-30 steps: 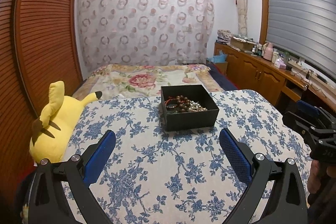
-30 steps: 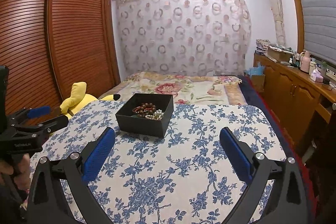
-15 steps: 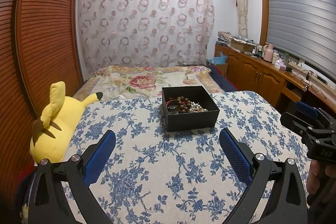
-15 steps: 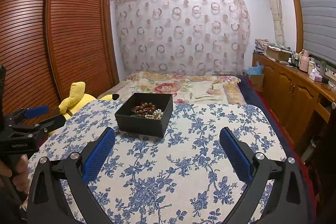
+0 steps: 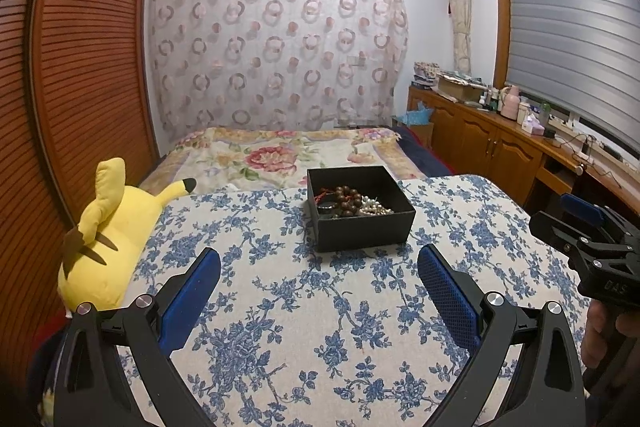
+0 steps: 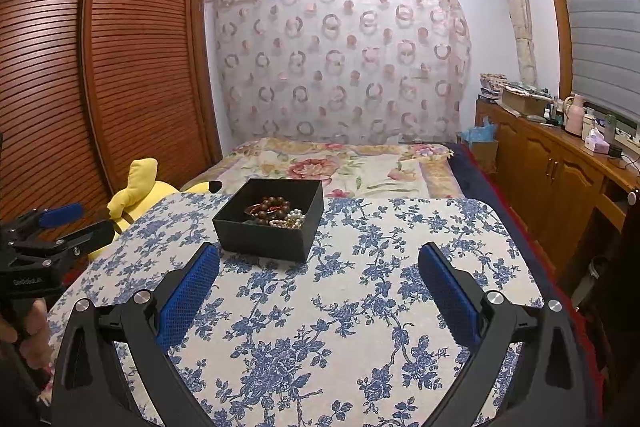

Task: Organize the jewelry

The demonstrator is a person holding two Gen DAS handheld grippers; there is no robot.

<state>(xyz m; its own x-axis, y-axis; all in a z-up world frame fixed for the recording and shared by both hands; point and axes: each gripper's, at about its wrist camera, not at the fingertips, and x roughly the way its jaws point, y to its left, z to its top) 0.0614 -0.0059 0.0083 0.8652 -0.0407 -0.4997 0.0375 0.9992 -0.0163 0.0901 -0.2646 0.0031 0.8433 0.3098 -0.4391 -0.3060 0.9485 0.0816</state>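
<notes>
1. The wardrobe (image 6: 100, 75) fills the left side of both frames, its slatted brown doors running from top to bottom.
2. The bed (image 5: 280, 155) lies across the middle of the frame, behind the tabletop, under a flowered cover.
3. The tabletop (image 5: 320, 307), in a blue floral cloth, takes up the lower half of each view.
4. The plush (image 5: 108, 227), yellow, lies at the tabletop's left edge in the left wrist view, and at mid-left in the right wrist view.
5. The left gripper (image 5: 318, 267) sits at the bottom of its own frame, its blue fingers (image 5: 192, 295) spread wide with nothing between them, above the cloth. The right wrist view shows it at the left edge.
6. The right gripper (image 6: 318, 267) is at the bottom of its frame, fingers (image 6: 448, 291) likewise released and empty. It also shows at the right edge of the left wrist view.
7. The box (image 5: 360, 209), black and lidless, stands on the tabletop near its far edge, centre frame, ahead of both grippers and apart from them.
8. The beads (image 5: 346, 201), dark brown, lie inside the box.
9. The pearls (image 6: 292, 221) lie touching the beads, toward the box's right side.
</notes>
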